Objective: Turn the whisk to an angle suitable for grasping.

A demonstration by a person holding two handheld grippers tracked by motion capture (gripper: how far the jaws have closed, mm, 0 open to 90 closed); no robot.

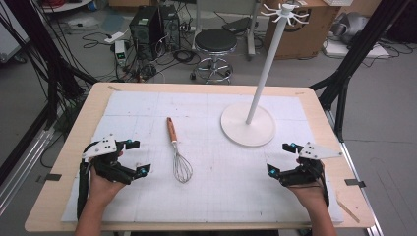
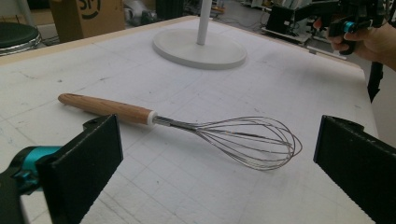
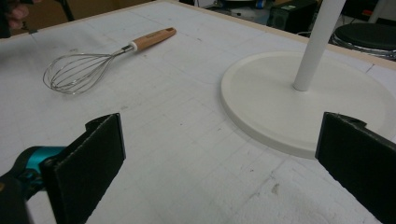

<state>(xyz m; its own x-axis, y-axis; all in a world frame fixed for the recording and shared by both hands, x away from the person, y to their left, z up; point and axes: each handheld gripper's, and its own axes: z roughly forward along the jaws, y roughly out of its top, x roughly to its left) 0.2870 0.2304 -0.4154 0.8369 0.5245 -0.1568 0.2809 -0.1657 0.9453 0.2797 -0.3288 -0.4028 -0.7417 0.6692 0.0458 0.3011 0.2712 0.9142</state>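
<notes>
Bench (image 1: 74, 147): pale wood edge, topped with a white gridded mat (image 1: 221, 196).

Stand (image 1: 247, 125): white round base with an upright pole ending in hooks; taken here as the landmark. It sits on the far right part of the mat.

Left tongs (image 1: 137, 157): well to the left of the stand and nearer the person, held in the left hand (image 1: 105, 184); jaws wide apart, holding nothing, aimed toward the whisk.

Right tongs (image 1: 281, 158): just in front of the stand's base, on the person's side; jaws spread wide, empty.

Whisk (image 1: 177, 152): wooden handle, wire head; lies flat on the mat left of the stand, handle pointing away from the person, wire head nearer. It touches neither tongs.

Step judged in hand: approach, before any grasp. The next move likely calls for the left tongs to reach toward the stand, straddle the handle, and close
</notes>
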